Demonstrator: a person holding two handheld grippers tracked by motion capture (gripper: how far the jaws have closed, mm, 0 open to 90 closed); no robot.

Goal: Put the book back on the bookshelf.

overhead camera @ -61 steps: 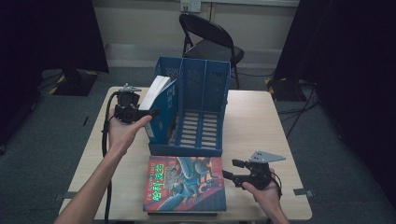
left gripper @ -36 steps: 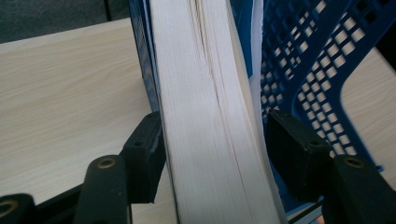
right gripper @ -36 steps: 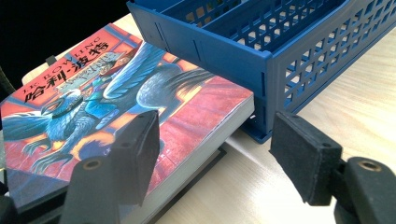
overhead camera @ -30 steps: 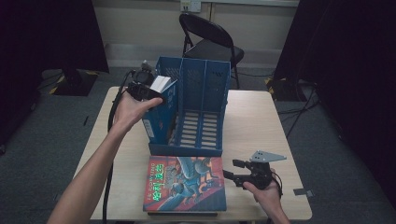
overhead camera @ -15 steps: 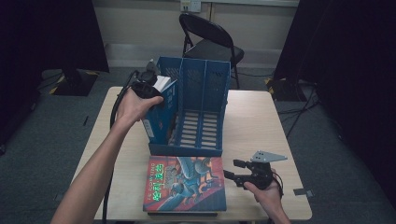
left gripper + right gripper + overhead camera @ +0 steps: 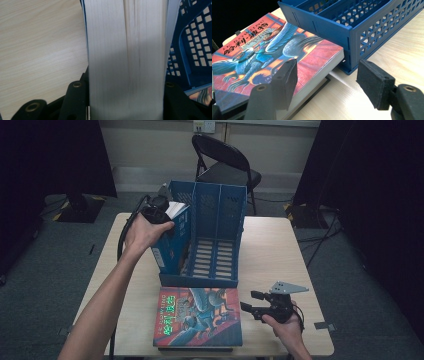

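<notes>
A black folding chair [image 6: 222, 162] stands behind the light wooden tabletop [image 6: 272, 250], on grey carpet [image 6: 60, 270]. Dark curtains [image 6: 365, 195] hang on both sides, with a wall outlet [image 6: 204, 126] above the chair.

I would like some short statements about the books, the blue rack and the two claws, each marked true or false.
1. The left claw grips a book at the blue rack. True; its jaws have just been closing, with the page edges between them.
2. The right claw holds the red book. False: its jaws stand open beside that book and nothing is between them.
3. The red book lies flat on the table in front of the rack. True.
4. The rack lies on the floor. False: it stands on the table.
5. A black chair stands behind the table. True.
</notes>
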